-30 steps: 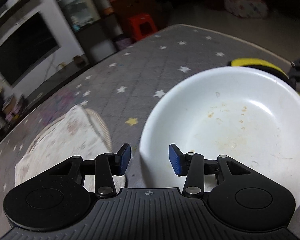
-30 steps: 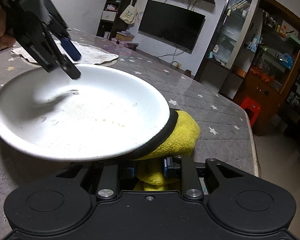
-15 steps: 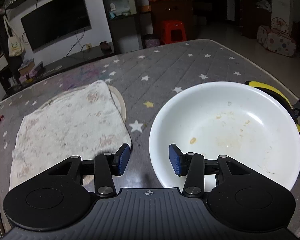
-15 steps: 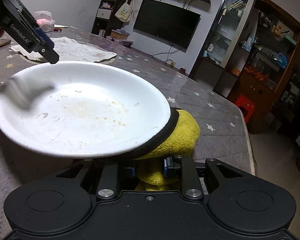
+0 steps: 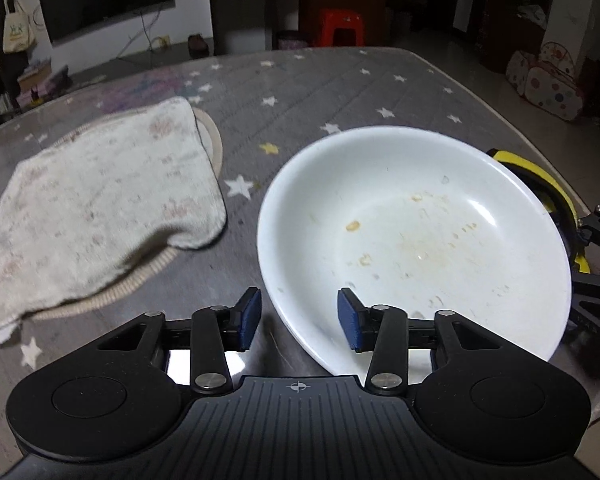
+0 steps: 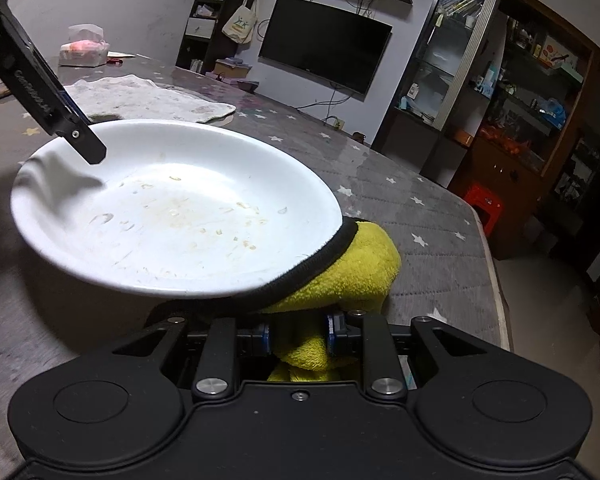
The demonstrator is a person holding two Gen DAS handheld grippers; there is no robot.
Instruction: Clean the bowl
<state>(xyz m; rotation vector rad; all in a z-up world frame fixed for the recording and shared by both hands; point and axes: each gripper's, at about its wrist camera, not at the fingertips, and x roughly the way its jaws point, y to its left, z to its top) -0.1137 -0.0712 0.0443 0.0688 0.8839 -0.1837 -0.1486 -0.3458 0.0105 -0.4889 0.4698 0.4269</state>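
On the grey star-print table (image 5: 300, 92) we find the shallow white ceramic bowl (image 5: 412, 236), food-flecked, now level; our left gripper (image 5: 298, 316) is closing astride its near rim, pads not yet pressing; our right gripper (image 6: 298, 338) clamps the yellow plush cloth (image 6: 352, 268), so wiping can start once the rim is held.

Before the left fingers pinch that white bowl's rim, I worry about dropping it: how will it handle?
The bowl looks glazed and rigid, so it is probably slippery and breakable. It is wide and shallow, so a pinch at one edge may let it tip. Its far side rests on the yellow cloth, which might let it rock.
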